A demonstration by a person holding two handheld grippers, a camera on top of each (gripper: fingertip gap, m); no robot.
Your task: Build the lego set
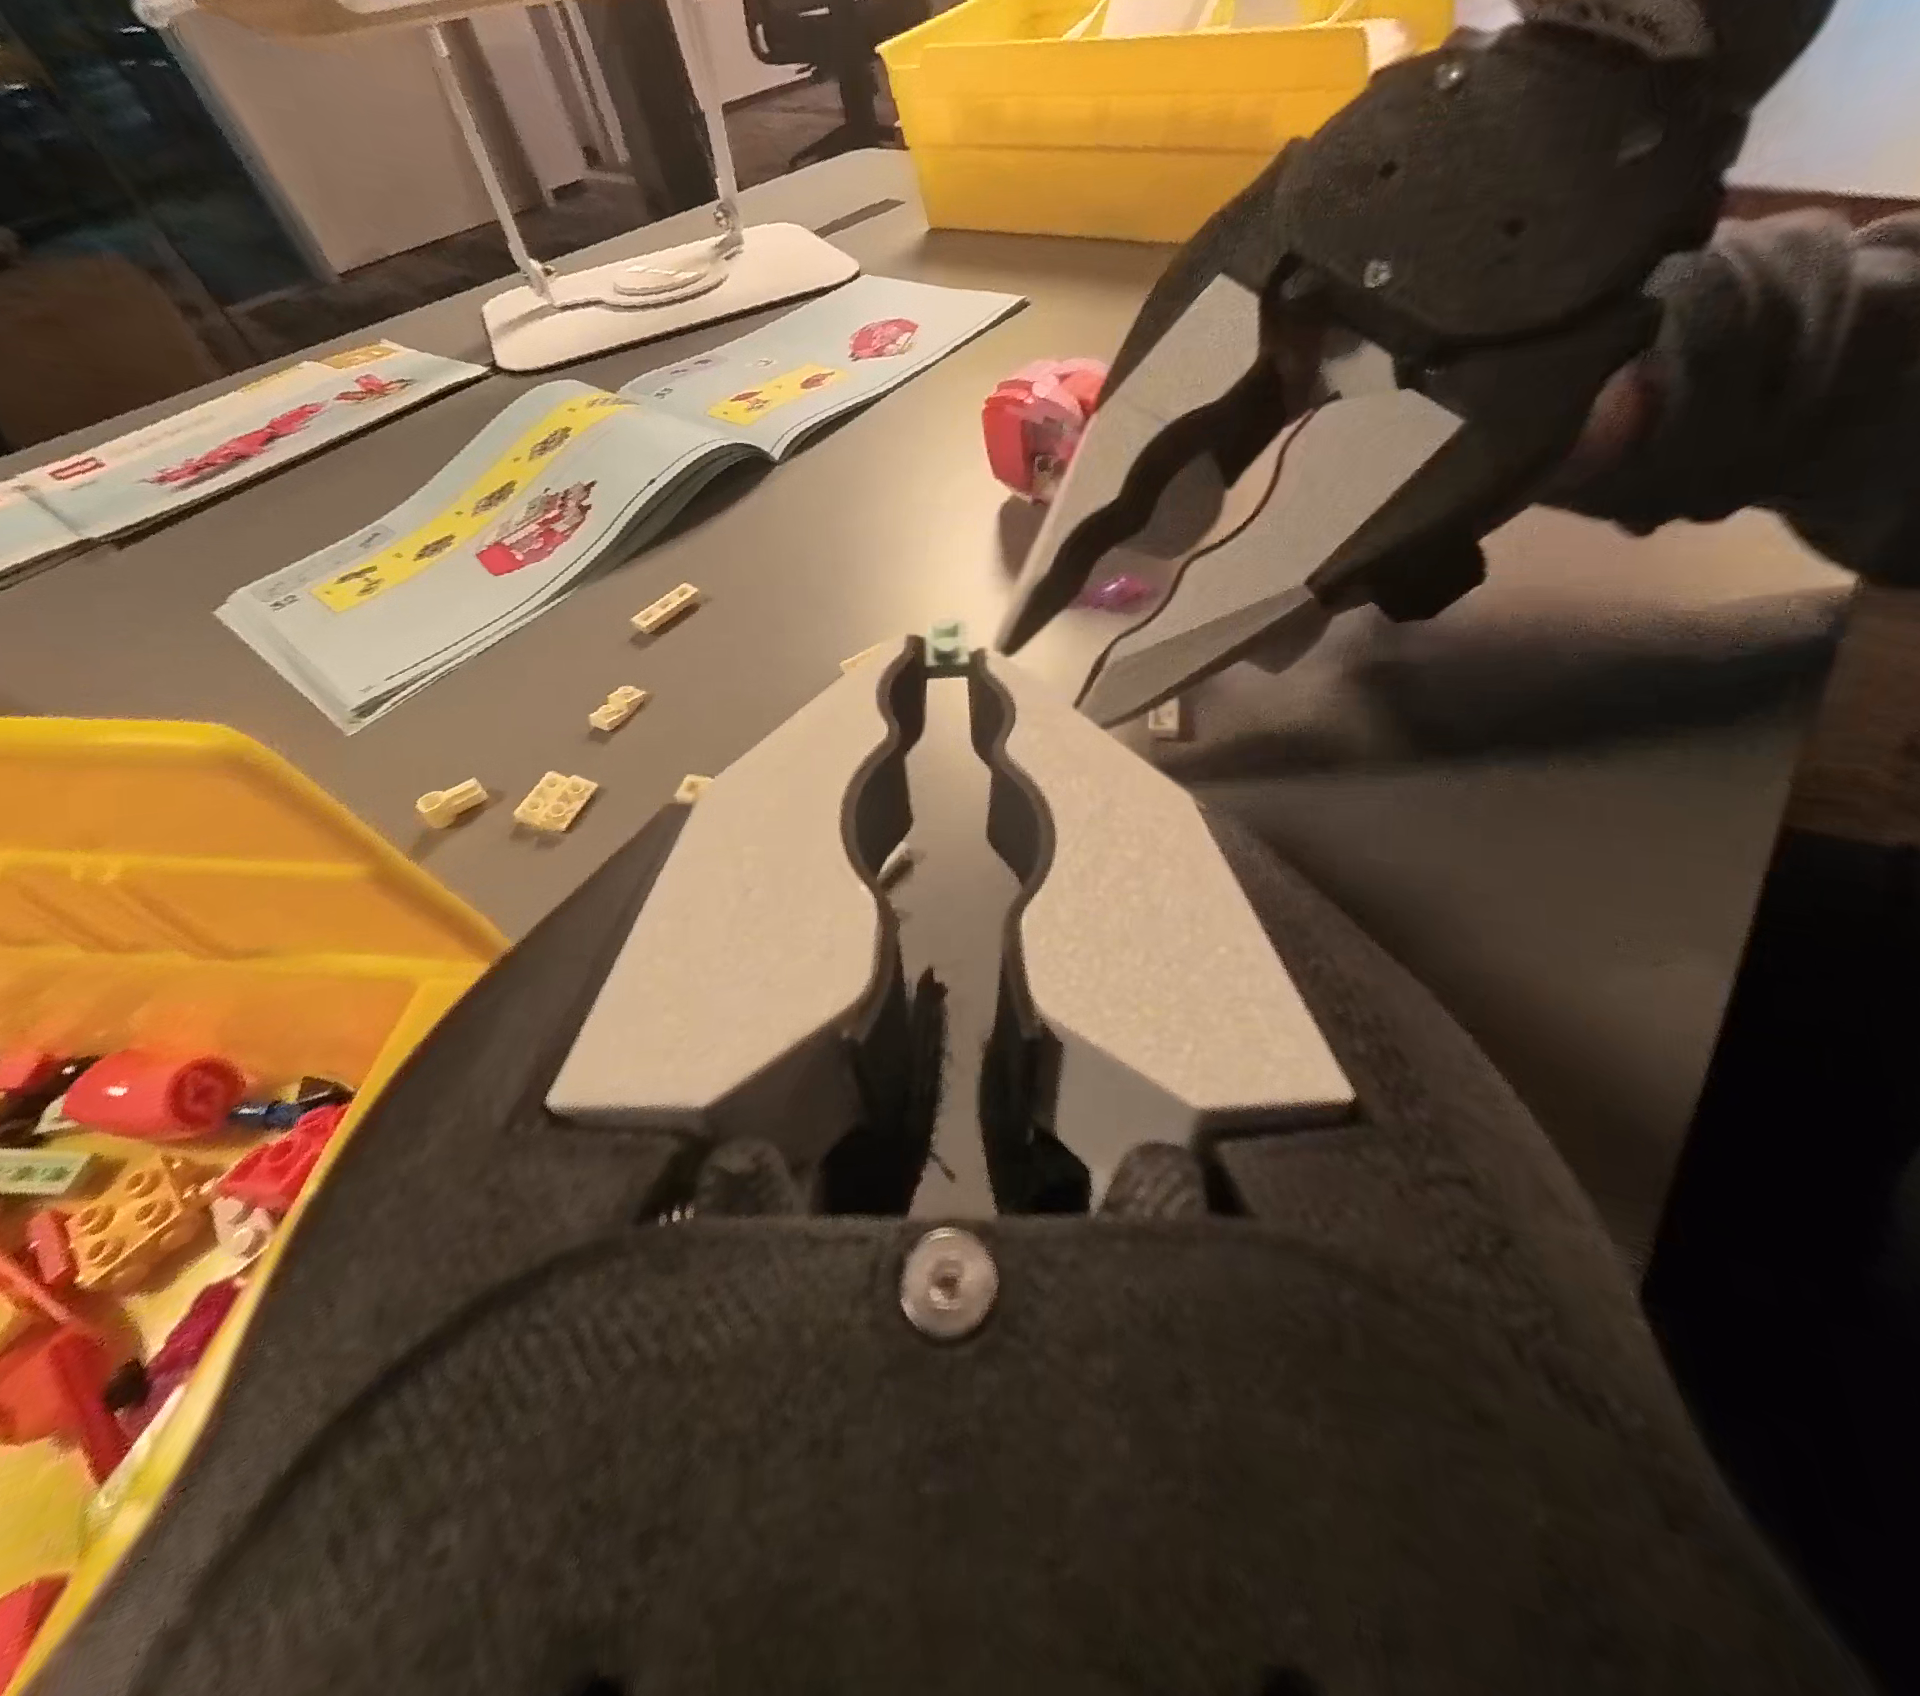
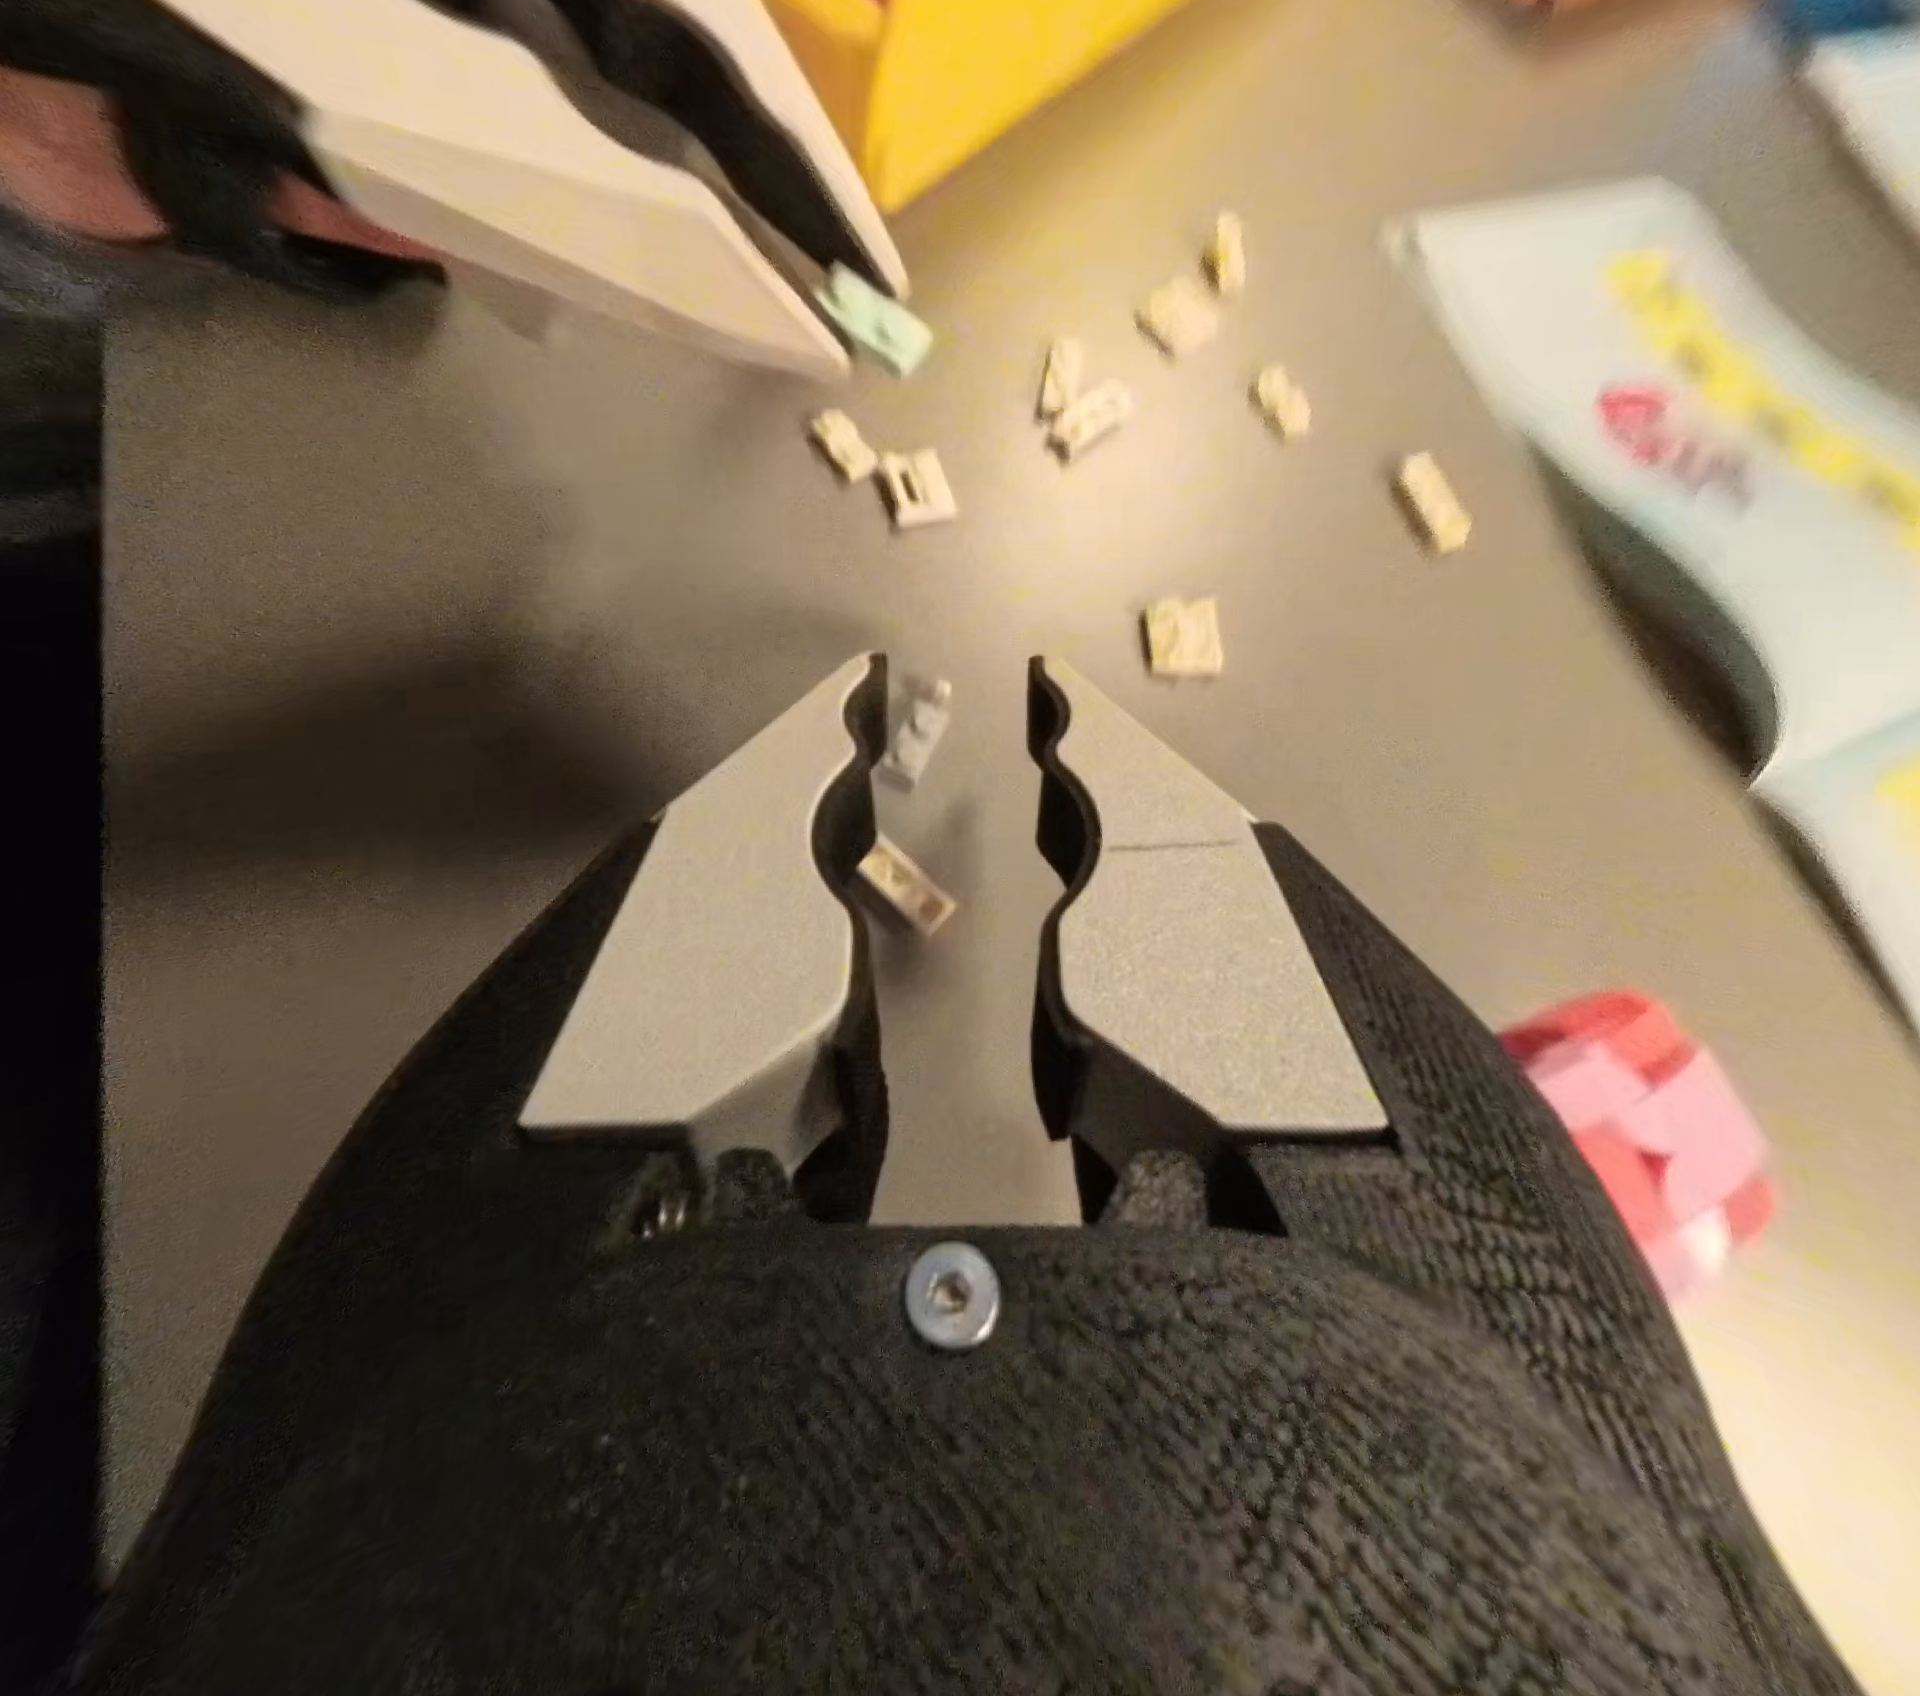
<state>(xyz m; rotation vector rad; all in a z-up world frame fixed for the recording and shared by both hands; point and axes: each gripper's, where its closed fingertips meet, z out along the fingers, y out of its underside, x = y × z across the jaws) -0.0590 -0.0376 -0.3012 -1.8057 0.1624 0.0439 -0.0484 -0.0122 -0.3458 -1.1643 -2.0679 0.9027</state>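
The left gripper (image 1: 948, 659) is clamped on a small mint-green brick (image 1: 945, 641) at its very fingertips — both pads press it, and the brick juts forward past them. The right gripper (image 2: 954, 670) stands spread and holds nothing. A pale grey piece (image 2: 914, 727) lies on the table beside its left finger, long axis roughly along the fingers — well short of the green brick, which lies up and to the left of that piece. Tan pieces (image 2: 1182, 636) are scattered beyond.
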